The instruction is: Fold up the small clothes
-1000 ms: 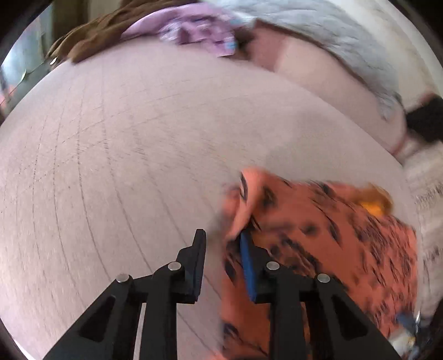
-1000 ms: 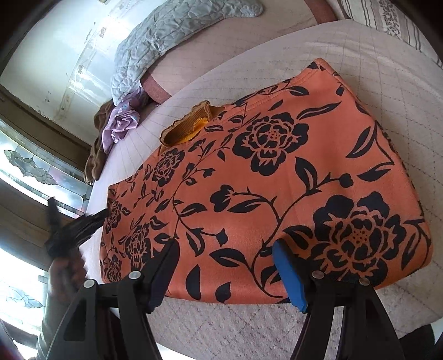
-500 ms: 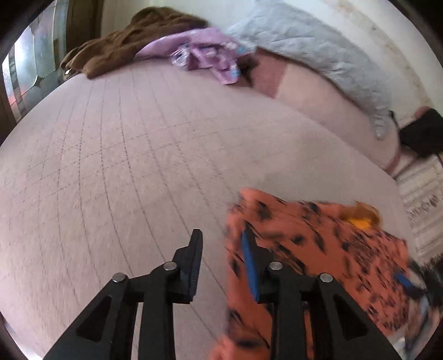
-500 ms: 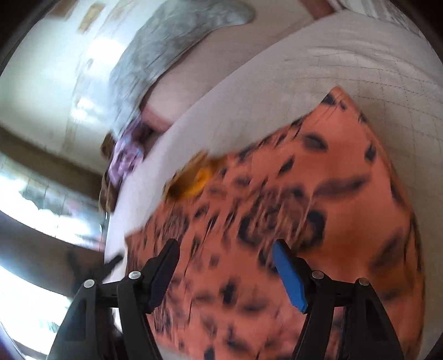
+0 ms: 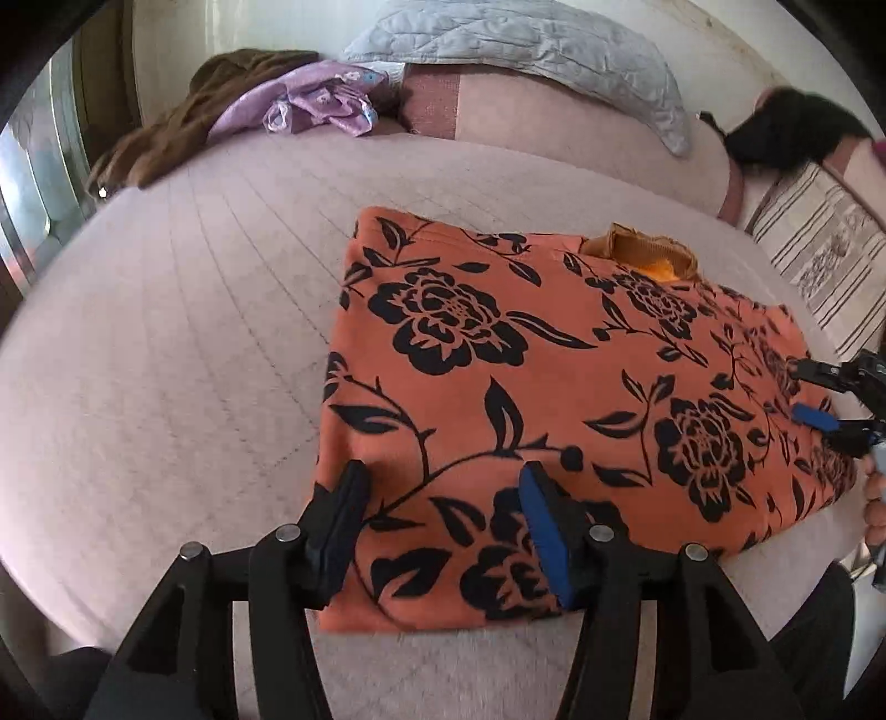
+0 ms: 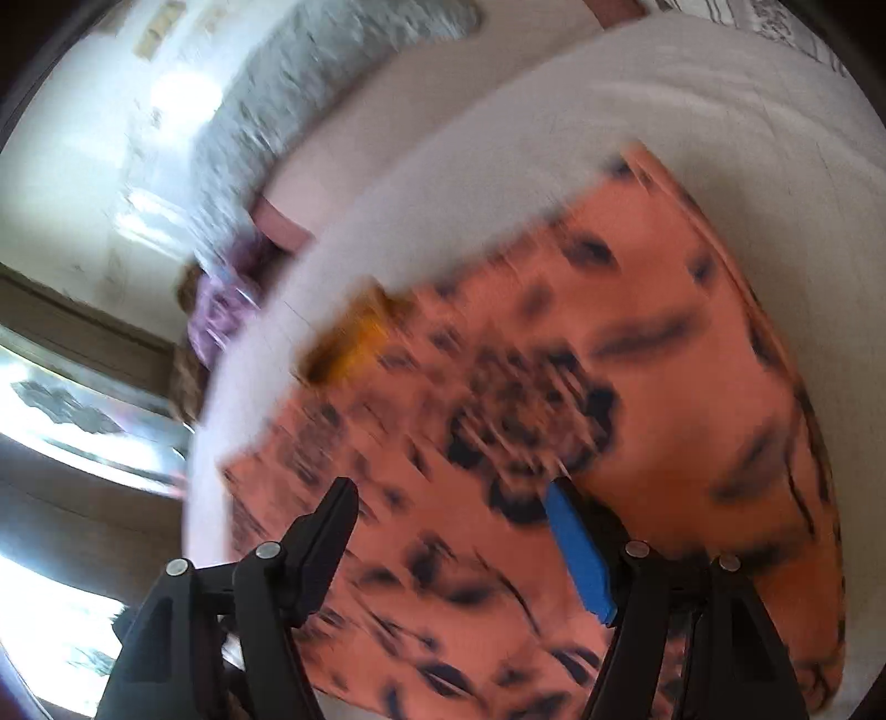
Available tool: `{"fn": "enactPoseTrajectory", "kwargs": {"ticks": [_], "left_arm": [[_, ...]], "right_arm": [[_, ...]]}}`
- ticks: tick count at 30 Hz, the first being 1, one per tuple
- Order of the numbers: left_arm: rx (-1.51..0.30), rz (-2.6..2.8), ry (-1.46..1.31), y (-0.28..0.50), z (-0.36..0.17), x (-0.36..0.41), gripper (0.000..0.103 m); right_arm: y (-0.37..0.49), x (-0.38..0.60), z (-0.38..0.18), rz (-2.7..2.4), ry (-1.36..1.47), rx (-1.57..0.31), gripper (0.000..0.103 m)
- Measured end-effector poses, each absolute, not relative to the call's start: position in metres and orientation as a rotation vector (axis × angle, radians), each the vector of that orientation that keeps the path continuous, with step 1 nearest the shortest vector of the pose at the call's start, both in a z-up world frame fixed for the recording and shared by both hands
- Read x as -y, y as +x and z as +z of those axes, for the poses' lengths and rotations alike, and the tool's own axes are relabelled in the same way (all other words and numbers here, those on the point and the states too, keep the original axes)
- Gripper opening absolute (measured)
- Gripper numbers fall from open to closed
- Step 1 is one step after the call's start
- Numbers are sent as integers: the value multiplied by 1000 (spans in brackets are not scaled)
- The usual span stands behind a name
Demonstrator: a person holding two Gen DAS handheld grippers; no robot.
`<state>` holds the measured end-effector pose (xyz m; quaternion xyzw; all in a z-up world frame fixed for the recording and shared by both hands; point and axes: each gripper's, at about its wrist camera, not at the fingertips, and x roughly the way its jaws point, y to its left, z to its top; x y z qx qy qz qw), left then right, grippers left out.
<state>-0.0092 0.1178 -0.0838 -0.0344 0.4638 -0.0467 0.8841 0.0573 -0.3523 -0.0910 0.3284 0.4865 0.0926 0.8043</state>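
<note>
Left gripper (image 5: pixel 443 498) now hovering over the near left corner of the orange floral garment (image 5: pixel 554 387), jaws spread and just opened wider, nothing pinched between them. A second back, narrower jaws sitting at the cloth's edge with a blurred flap beside the blue pad; now backed off and looking at the whole piece. Reads as a fold just dropped and let go.

Garment lying flat on the pale quilted bed cover (image 5: pixel 166 360) as a neat rectangle, amber collar (image 5: pixel 642 255) poking out at the far edge. Well apart from the purple cloth (image 5: pixel 310 102) and brown cloth (image 5: pixel 210 111) heaped near the grey pillow (image 5: pixel 526 44) at the head of the bed.

Right gripper (image 6: pixel 451 531) over the garment's other end, jaws wide, same spread as before, clamping nothing. Right view smeared, pattern streaked, though sharp a second ago, so that hand on the move.

Both grippers free: looks like one fold finished, with either a further fold across or setting the piece aside up next.
</note>
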Motion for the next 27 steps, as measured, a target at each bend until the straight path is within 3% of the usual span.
{"fn": "enactPoseTrajectory", "kwargs": {"ticks": [5,9,12,16,19,21,27], "left_arm": [[-864,-100,-143,-34,-53,-131,57],[-999,-64,-182,-29,-96,-140,57],[-981,-25,-174,-34,-105,-150,61],[-929,-15,-225,-50,-87,-159,60],[-1005,3,-173,-44,-108,-155,60],[-988,5,-161,-45,-101,-154,60],[-875,0,-165,-54,-66,-146,60]], "right_arm": [[17,330,-52,199,546,-962,74],[-7,308,-62,271,504,-996,78],[-14,314,-89,232,572,-1036,78],[-35,317,-66,227,579,-956,78],[-45,322,-74,221,588,-958,79],[-50,341,-92,177,683,-998,79],[-77,367,-69,132,772,-895,79]]}}
